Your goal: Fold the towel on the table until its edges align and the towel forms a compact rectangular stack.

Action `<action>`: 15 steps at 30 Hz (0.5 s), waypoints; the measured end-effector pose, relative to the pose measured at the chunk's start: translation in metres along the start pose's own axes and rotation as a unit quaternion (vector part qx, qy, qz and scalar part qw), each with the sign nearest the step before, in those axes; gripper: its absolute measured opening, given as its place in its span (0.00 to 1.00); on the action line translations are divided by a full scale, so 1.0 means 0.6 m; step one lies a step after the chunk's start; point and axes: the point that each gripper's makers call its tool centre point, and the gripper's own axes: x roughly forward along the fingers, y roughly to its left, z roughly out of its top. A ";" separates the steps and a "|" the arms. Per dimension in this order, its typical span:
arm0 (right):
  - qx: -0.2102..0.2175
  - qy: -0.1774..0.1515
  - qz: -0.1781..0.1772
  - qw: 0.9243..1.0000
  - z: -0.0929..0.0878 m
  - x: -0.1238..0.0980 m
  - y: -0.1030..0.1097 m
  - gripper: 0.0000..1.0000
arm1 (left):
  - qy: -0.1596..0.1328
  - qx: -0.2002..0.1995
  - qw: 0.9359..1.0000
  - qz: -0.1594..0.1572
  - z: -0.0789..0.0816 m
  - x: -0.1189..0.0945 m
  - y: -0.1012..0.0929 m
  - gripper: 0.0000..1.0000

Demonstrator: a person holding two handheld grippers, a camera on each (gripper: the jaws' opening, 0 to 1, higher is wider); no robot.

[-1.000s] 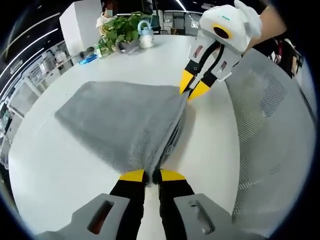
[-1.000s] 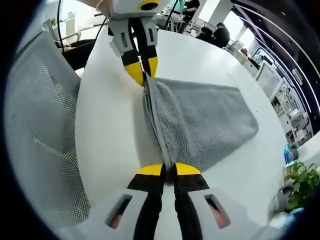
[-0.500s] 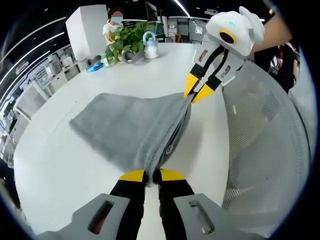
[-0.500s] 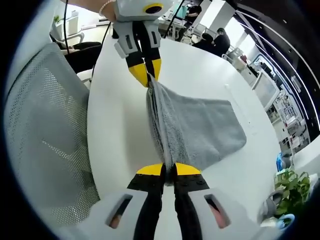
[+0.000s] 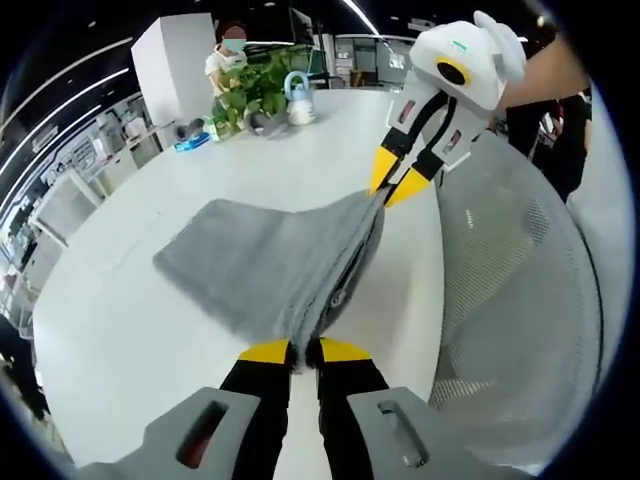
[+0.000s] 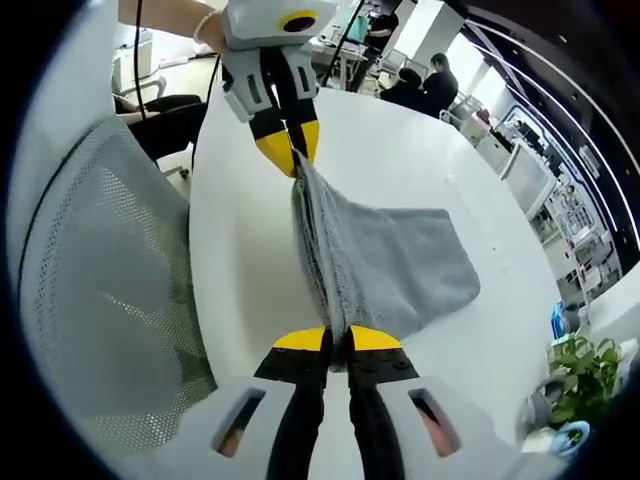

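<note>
White table (image 5: 120, 330) first, broad and round, with the grey towel (image 5: 270, 270) on it. Over the last second the towel's near edge has come up higher, and less cloth lies spread flat, so the next fold looks under way. A mesh chair (image 5: 520, 300) stands close against the table's edge, near the lifted hem. The left gripper (image 5: 293, 350) and right gripper (image 6: 337, 338) each have their jaws pinched closed on an end of that edge. At the far side sit a potted plant (image 5: 250, 85) and a small blue-handled bottle (image 5: 298, 95), well apart from the towel.
</note>
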 end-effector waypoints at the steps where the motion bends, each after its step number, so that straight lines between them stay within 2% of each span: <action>1: 0.002 0.000 0.000 1.000 0.001 -0.002 0.000 0.04 | 0.000 0.002 1.000 -0.001 0.002 -0.002 0.000 0.09; 15: 0.018 -0.010 -0.017 1.000 0.024 -0.051 -0.005 0.04 | -0.005 0.018 1.000 -0.014 0.040 -0.046 -0.006 0.09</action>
